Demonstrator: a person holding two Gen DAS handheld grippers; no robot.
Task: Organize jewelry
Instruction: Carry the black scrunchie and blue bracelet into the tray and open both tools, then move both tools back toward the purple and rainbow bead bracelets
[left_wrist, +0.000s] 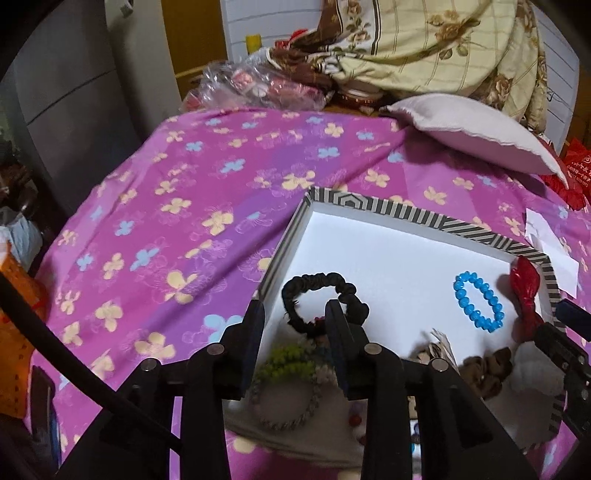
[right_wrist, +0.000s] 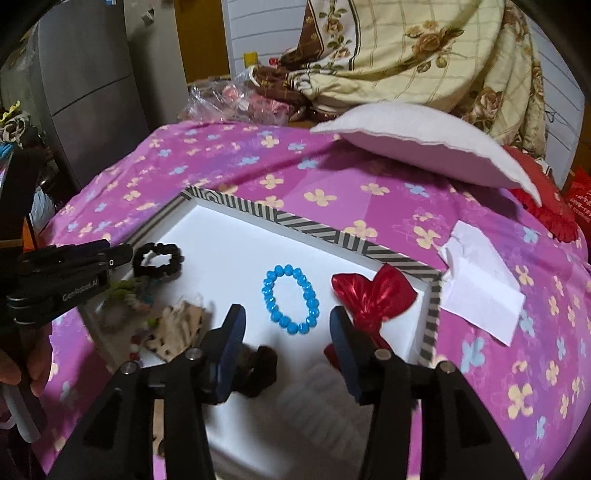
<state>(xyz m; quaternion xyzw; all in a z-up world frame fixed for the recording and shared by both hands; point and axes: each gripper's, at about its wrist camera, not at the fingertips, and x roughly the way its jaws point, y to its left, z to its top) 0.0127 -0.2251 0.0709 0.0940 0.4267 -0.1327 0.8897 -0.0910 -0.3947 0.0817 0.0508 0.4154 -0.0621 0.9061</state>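
Beads first: the blue bracelet (right_wrist: 291, 303) lies flat on the white floor of the striped box (right_wrist: 325, 232) on the bed, near its middle, apart from everything else. Right hand-held gripper (right_wrist: 287, 334) hangs over it, jaws spread and empty. Those beads look hard and glossy, likely slippery, on a stretchy cord, light as anything; pinching across one side of the loop seems safest. Left of the bracelet, the black scrunchie (left_wrist: 325, 302) sits by the box's left wall, soft and squashy, easy anywhere. Left hand-held gripper (left_wrist: 295, 321) straddles it, jaws apart, not pinching. Right of the bracelet, a red foil bow (right_wrist: 373, 295) looks crinkly.
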